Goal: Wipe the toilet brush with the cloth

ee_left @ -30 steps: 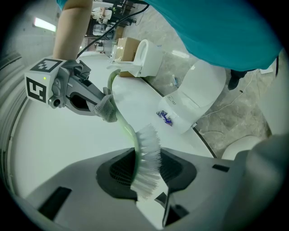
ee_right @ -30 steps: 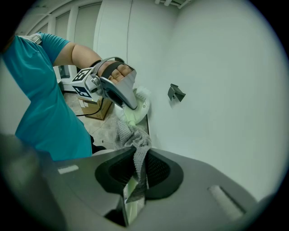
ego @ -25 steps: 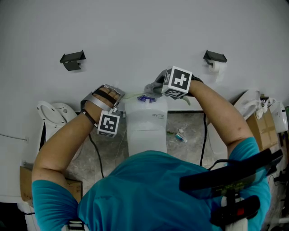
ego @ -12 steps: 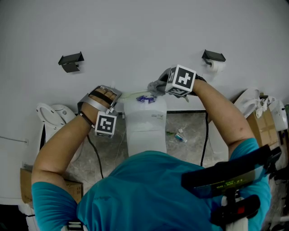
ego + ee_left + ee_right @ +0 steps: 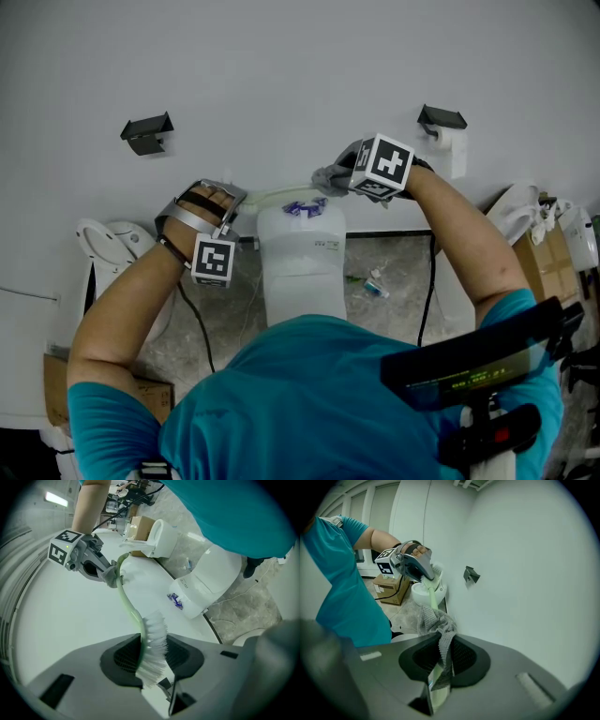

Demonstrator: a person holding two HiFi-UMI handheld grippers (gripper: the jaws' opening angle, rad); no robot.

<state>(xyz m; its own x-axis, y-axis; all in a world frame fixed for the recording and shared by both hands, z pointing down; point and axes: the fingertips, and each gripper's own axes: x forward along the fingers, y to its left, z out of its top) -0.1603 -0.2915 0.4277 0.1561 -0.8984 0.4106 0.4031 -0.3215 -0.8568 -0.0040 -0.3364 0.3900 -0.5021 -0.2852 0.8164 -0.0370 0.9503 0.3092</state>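
The toilet brush has a pale green curved handle (image 5: 125,597) and white bristles (image 5: 154,651). My left gripper (image 5: 152,660) is shut on the bristle end, low in the left gripper view. The handle arcs away to my right gripper (image 5: 96,566), which is shut on a grey mesh cloth (image 5: 436,623) wrapped over the handle's far end. In the head view the left gripper (image 5: 225,202) and right gripper (image 5: 337,176) hold the brush handle (image 5: 281,194) level above the toilet tank, close to the wall, with the cloth (image 5: 328,178) at its right end.
A white toilet tank (image 5: 300,258) with a blue packet (image 5: 305,206) on top stands below the brush. A paper roll holder (image 5: 445,122) and a black bracket (image 5: 145,131) hang on the wall. Another toilet (image 5: 112,239) stands left, and a small bottle (image 5: 375,284) lies on the floor.
My right gripper, with the cloth in it, has shifted a little to the right and up along the handle. The left gripper has drifted slightly left, still gripping the brush.
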